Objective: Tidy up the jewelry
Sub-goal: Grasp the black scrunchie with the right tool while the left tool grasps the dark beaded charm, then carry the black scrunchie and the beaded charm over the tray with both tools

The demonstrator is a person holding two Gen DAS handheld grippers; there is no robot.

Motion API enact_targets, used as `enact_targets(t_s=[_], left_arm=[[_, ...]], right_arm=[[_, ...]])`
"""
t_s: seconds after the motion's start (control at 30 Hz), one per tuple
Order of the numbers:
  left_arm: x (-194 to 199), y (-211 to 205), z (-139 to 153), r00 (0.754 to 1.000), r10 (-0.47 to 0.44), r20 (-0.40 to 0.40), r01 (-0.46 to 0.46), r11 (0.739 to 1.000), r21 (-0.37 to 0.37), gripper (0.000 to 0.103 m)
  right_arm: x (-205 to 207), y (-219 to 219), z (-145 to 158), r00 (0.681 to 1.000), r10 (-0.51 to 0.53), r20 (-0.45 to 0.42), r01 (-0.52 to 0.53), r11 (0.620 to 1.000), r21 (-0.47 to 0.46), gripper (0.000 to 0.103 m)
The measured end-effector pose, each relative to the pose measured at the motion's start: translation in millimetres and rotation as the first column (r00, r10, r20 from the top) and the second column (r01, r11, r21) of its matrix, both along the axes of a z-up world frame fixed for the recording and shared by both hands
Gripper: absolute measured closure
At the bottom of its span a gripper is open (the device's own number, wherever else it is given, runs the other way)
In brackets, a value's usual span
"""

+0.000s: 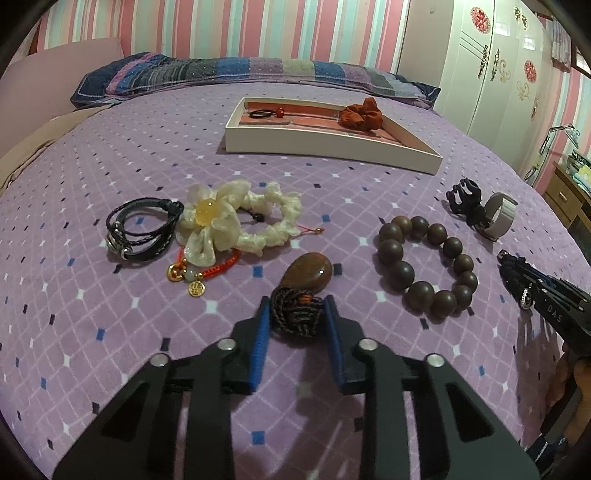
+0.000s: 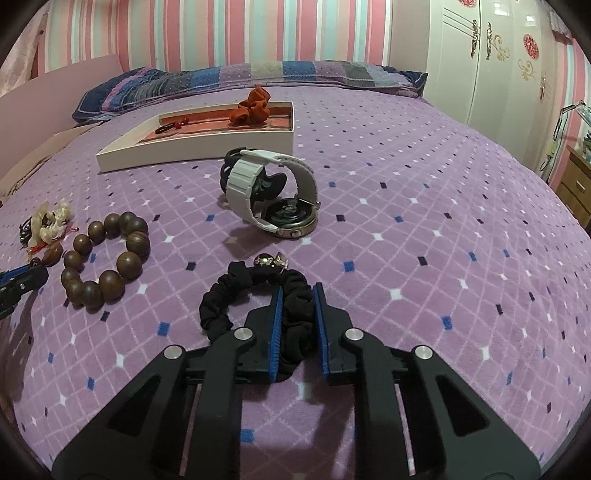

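Lighting: dim, warm indoor light from above my grippers; soft shadows on bedspread (image 1: 110, 332). Heavy fisheye bending, dark vignette corners. Slight softness; glare on wardrobe (image 2: 517, 55).

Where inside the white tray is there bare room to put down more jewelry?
The white tray is bare along its middle, between the black hair tie with red bead at its left end and the rust scrunchie at its right end. The bed in front of the tray is crowded.

A bed (image 1: 110, 332) with a purple diamond-patterned cover fills both views. Along its far edge lies a striped patchwork pillow (image 1: 236, 72), with the pink-and-teal striped wall (image 1: 229, 26) behind it. A white wardrobe (image 1: 491, 62) with floral stickers stands right of the bed, and a wooden dresser (image 2: 578, 184) sits nearer on that side.
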State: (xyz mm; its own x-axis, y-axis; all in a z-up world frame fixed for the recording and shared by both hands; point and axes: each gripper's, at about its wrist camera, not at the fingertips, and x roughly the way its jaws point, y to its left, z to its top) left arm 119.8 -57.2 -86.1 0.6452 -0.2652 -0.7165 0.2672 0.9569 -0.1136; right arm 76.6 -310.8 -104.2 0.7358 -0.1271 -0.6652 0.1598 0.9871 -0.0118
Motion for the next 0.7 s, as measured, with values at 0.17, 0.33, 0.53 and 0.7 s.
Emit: enact_targets(t_s=[0.17, 0.33, 0.53, 0.7], left_arm=[[0.4, 1.5, 0.4, 1.000, -0.001, -0.002, 0.001, 1.000, -0.007, 0.076], [-0.4, 3.0, 2.6, 1.000, 0.000, 0.008, 0.000, 1.000, -0.006, 0.076], [-6.2, 1.1, 7.5, 0.999, -0.008, 0.038, 0.008, 1.000, 0.006, 0.077], [-8.1, -0.4, 13.7, 0.998, -0.014, 0.054, 0.013, 1.000, 0.006, 0.077]], right_arm=[[-1.2, -0.1, 1.5, 1.000, 0.004, 0.005, -0.004, 1.000, 0.007, 0.089], [-4.9, 0.4, 4.4, 1.000, 0.000, 0.017, 0.000, 1.000, 0.013, 0.090], [-9.6, 1.5, 11.0, 0.999, 0.000, 0.039, -0.001, 1.000, 0.024, 0.091], [-12.3, 5.4, 18.2, 0.998, 0.008, 0.057, -0.010, 1.000, 0.028, 0.091]])
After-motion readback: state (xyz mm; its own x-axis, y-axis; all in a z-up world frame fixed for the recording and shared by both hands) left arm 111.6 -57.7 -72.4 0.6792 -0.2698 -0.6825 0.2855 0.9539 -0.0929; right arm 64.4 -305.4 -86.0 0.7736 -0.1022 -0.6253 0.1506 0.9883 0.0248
